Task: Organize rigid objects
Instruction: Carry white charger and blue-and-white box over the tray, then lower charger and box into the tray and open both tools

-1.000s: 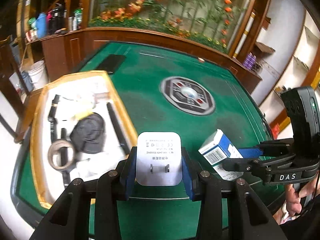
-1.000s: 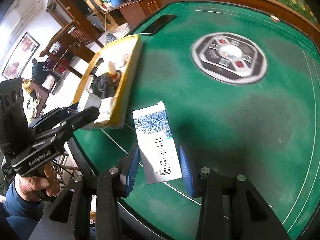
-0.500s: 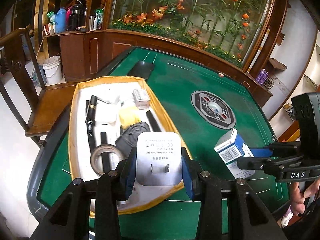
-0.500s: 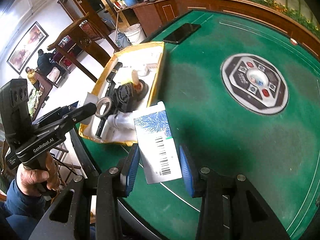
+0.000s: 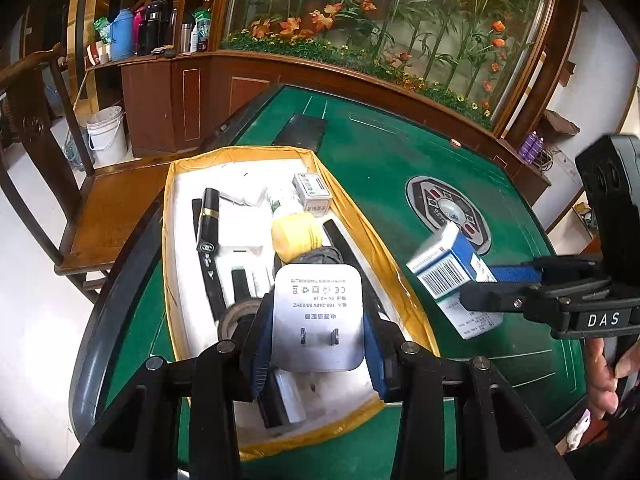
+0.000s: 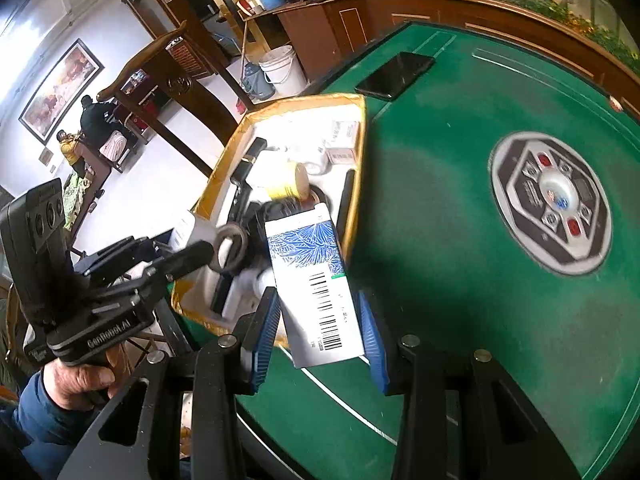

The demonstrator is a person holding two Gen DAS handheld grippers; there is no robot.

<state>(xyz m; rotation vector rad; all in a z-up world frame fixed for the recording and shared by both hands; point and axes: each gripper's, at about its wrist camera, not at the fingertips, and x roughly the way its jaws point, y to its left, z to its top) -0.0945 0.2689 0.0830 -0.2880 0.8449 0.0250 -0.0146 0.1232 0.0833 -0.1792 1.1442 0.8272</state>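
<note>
My left gripper is shut on a white plug adapter and holds it above the near end of a gold-rimmed tray. My right gripper is shut on a white and blue carton with a barcode, held above the green table next to the tray's right rim. The carton also shows in the left wrist view, right of the tray. The tray holds a yellow tape roll, a black tube, a grey ring and small white boxes.
A black phone lies on the green felt beyond the tray. A round grey emblem sits in the table's middle. A wooden chair and a white bucket stand left of the table. A planter wall runs behind.
Both grippers have moved left toward the tray. The adapter now hangs over the tray's near end, and the carton has come up beside the tray's right rim.
</note>
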